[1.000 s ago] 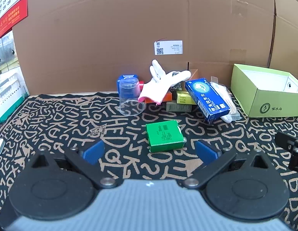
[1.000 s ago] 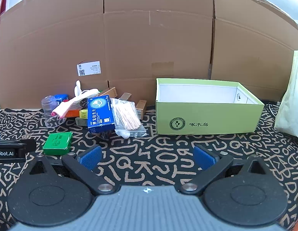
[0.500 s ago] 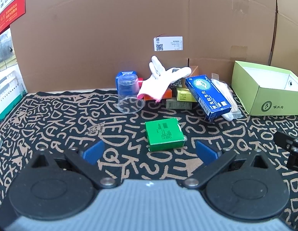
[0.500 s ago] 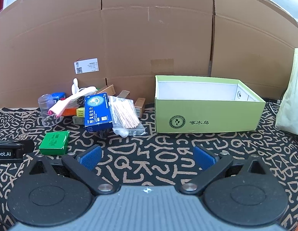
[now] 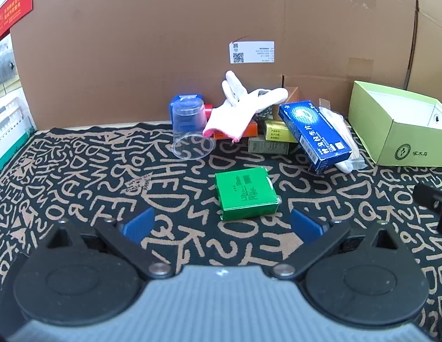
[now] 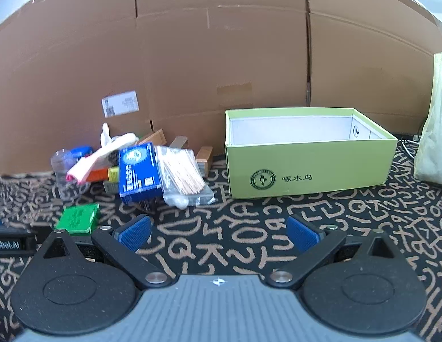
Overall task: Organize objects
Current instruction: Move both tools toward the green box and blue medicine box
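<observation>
lying just ahead between the spread left fingers, green box.

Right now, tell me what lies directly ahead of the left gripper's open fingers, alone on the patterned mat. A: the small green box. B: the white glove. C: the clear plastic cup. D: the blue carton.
A: the small green box lies flat by itself on the mat, just beyond the left gripper, while the other items sit farther back near the cardboard wall.
</observation>
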Available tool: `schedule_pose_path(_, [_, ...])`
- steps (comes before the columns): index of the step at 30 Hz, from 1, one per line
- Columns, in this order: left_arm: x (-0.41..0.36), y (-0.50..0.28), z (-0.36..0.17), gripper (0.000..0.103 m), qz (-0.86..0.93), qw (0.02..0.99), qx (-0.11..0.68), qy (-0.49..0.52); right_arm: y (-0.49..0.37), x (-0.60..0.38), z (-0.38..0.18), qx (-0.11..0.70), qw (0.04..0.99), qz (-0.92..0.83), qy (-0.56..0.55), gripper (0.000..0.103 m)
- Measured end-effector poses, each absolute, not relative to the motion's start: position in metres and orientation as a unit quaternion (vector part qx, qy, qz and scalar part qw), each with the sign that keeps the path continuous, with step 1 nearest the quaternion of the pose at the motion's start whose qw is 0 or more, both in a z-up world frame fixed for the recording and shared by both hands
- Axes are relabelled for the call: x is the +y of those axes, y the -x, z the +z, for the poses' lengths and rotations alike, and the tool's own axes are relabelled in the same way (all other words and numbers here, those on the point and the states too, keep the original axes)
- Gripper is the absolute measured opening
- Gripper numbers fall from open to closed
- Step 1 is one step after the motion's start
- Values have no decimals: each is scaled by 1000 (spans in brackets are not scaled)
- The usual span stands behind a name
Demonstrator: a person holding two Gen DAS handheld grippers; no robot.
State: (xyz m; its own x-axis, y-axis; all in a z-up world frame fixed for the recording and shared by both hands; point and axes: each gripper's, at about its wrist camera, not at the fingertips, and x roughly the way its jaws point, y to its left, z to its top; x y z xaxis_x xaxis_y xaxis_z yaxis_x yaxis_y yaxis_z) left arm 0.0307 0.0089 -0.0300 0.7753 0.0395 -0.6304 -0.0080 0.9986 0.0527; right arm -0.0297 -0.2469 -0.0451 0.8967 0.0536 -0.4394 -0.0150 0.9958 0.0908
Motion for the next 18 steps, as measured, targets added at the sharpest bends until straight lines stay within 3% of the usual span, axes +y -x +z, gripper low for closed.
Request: schedule_pose_path(18, [13,-56,-53,103,7,931,366,-11,9,-246,-62,214,975,33,-58,103])
